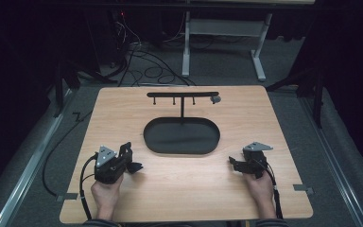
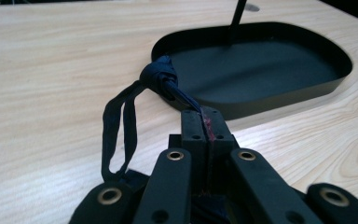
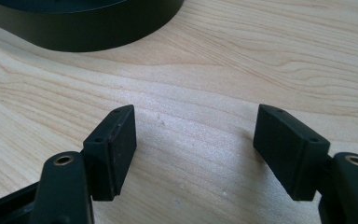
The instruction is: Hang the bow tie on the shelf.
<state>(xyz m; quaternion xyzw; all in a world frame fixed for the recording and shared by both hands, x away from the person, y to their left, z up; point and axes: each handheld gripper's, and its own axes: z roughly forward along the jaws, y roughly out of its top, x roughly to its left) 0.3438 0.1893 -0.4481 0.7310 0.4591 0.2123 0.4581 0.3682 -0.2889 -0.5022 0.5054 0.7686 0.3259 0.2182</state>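
Already the left tool (image 2: 204, 122) pinches a knotted dark blue band (image 2: 161, 77) just above the desk (image 1: 184, 189) beside the black tray (image 2: 307, 88), while the right tool (image 3: 196, 154) gapes empty, so that thin grip could probably slip.

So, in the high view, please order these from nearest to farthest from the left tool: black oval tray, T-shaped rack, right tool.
1. Black oval tray, to the left tool's upper right.
2. Right tool, across the table.
3. T-shaped rack, standing at the tray's far side.
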